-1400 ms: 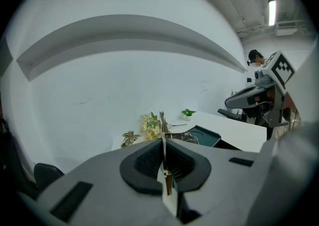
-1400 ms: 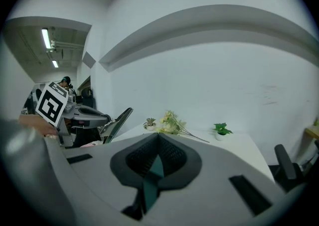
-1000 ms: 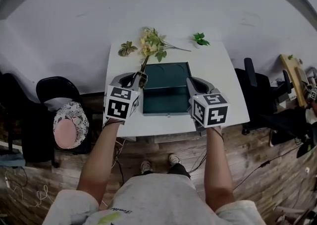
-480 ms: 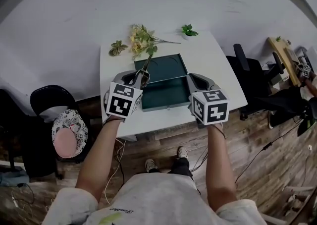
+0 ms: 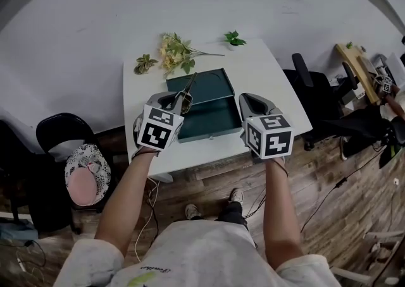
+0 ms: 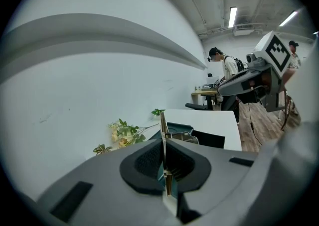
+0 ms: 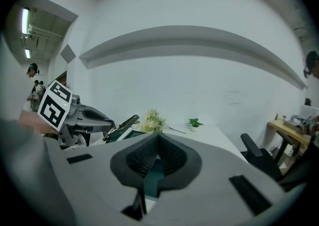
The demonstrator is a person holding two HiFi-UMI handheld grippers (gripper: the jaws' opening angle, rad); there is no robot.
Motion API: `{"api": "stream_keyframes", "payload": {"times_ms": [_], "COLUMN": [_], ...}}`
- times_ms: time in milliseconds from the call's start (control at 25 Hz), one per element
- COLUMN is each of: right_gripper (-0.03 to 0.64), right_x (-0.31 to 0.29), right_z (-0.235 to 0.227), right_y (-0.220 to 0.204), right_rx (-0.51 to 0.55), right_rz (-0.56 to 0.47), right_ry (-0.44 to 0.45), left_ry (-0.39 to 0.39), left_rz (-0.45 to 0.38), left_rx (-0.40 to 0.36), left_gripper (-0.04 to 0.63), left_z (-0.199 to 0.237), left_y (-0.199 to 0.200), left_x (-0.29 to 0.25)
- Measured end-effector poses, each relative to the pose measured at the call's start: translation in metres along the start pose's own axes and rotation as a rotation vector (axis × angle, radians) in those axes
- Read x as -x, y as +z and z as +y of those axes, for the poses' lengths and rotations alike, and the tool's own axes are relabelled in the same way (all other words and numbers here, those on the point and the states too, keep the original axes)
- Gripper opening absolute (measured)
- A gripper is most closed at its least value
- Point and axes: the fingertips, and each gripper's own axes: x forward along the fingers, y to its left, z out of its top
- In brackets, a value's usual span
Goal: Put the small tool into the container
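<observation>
Swung inward, the left claw (image 5: 181,98) clamped the small tool (image 5: 188,85) lengthwise above the container (image 5: 212,119); right claw (image 5: 243,98) closed, empty.

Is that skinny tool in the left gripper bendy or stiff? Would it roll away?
Probably stiff: the tool sticks straight out of the left gripper's shut jaws without drooping. It looks thin and flat, so likely light and unlikely to roll. Held only near one end, it might twist if bumped.
</observation>
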Motion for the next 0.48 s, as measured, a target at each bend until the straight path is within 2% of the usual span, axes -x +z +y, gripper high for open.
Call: {"api": "stream_keyframes", "payload": {"times_ms": [480], "right_gripper": [0.005], "right_x": [0.003], "right_z": [0.002], "right_y": [-0.015], "right_rx": [-0.021], "right_rz": [0.009], "right_ry": [0.001], "left_ry": [-0.065], "left_rz": [0.063], "left_rx": [-0.174], "left_gripper": [-0.002], "left_z": [-0.019], "left_y": [0.002], "left_x": [-0.014]}}
